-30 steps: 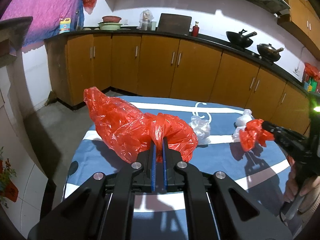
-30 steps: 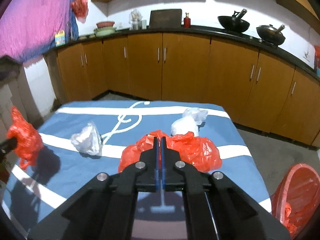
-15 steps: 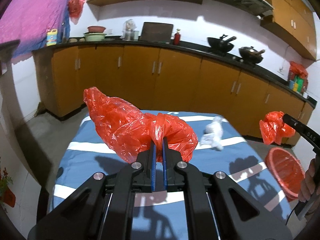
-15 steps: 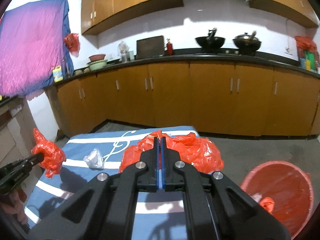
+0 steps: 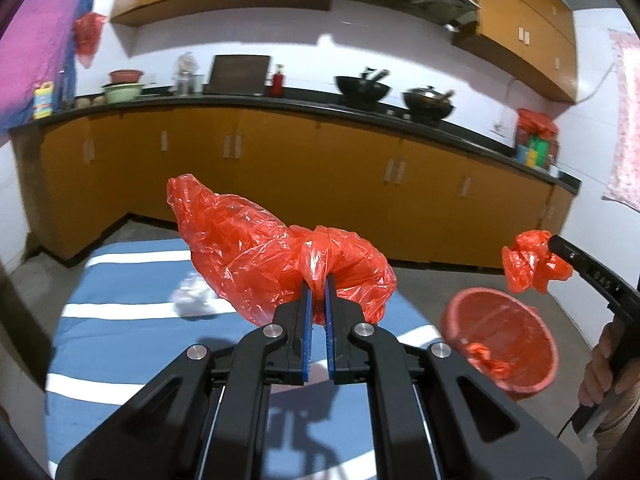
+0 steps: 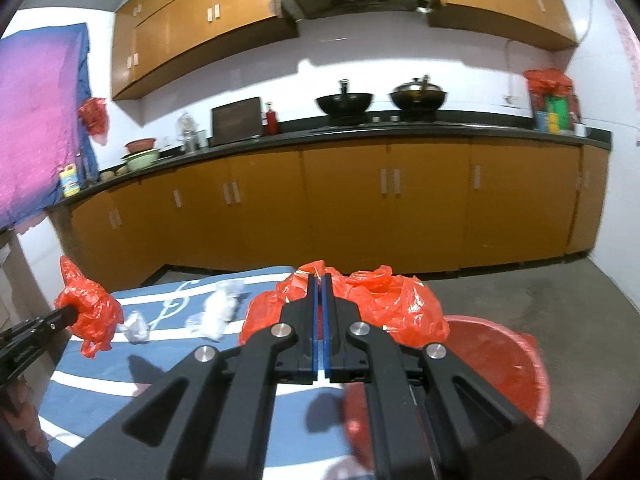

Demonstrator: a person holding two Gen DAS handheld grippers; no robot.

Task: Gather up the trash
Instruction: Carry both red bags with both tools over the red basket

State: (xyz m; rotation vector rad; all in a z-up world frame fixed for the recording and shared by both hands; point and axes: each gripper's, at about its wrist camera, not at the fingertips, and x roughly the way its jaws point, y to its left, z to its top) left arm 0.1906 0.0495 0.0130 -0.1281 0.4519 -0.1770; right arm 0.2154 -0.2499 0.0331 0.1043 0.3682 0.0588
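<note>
Two red plastic bags (image 5: 256,256) (image 6: 384,304) are held aloft, one clamped in each gripper, left (image 5: 316,292) and right (image 6: 320,280), beside one red bin (image 5: 500,336); two white wads (image 6: 218,312) (image 6: 136,326) are left on the table (image 5: 120,340).

Bin (image 5: 500,340) on floor right of table (image 5: 120,320); cabinets (image 5: 320,168) behind.

red bin (image 6: 500,360) partly behind claw

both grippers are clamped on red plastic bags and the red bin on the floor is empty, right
Not quite: the red bin is not empty; the left wrist view shows crumpled red plastic inside it. Both the left gripper and right gripper are clamped on red plastic bags.
</note>
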